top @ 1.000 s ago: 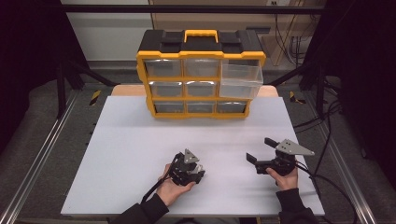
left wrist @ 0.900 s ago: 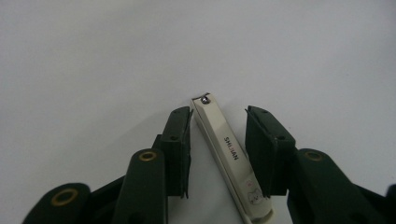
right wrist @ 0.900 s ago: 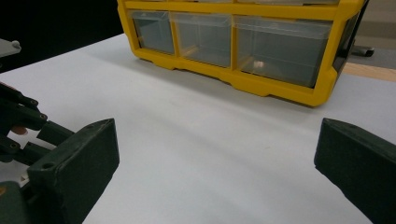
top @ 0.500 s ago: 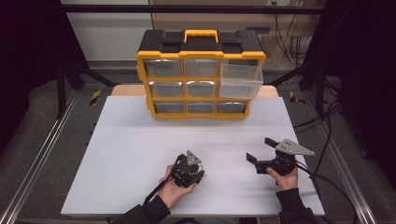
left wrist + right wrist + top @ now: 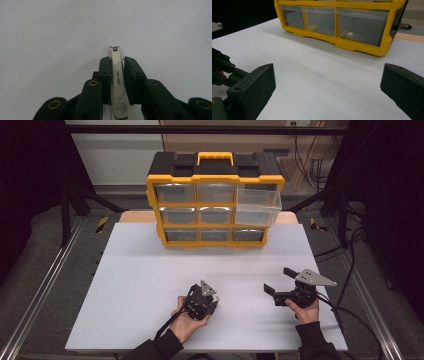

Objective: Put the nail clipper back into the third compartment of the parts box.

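Up top, the yellow organizer's (image 5: 215, 200) upper-right drawer (image 5: 258, 206) sits pulled out; contents unclear. Left hand-held gripper (image 5: 117, 65) clamps a nail clipper (image 5: 117, 82). Right hand-held gripper (image 5: 327, 82) gapes apart.

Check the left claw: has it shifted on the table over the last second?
Barely. In the high view the left claw sits at nearly the same spot below the yellow drawer organizer, still shut on the nail clipper.

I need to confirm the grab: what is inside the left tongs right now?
The left tongs are shut on a cream nail clipper with a cat face printed on it, lying over the white table. Its rear end is hidden behind the tongs.
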Motion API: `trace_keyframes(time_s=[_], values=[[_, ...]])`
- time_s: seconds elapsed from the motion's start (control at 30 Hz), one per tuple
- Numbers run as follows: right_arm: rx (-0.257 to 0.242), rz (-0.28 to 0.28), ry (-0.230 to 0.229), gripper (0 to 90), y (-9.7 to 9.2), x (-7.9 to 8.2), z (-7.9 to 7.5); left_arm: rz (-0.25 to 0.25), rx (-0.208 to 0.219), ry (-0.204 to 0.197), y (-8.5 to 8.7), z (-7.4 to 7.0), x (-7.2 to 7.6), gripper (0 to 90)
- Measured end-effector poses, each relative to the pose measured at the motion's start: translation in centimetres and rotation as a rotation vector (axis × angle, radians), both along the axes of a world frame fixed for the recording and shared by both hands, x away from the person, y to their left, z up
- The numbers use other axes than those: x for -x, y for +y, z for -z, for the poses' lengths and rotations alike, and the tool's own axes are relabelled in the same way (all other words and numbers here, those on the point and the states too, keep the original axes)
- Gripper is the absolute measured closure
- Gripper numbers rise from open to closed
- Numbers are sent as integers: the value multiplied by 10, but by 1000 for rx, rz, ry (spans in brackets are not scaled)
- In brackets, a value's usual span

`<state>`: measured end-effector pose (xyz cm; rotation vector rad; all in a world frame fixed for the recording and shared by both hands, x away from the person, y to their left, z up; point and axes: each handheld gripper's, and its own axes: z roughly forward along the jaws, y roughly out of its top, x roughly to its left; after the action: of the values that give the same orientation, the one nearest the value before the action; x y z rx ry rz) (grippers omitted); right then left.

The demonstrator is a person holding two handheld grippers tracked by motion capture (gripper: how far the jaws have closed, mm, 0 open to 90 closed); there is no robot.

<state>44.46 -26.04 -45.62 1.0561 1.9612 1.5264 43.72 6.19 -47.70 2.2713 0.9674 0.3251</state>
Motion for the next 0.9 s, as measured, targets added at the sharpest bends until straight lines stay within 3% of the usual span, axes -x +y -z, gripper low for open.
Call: trace_keyframes(time_s=[0.57, 0.9], values=[[-5, -6, 1, 6, 0, 0, 0, 35, 5, 3, 3, -1, -2, 771], [-4, -5, 3, 7, 0, 0, 0, 43, 40, -10, 11, -15, -3, 771]])
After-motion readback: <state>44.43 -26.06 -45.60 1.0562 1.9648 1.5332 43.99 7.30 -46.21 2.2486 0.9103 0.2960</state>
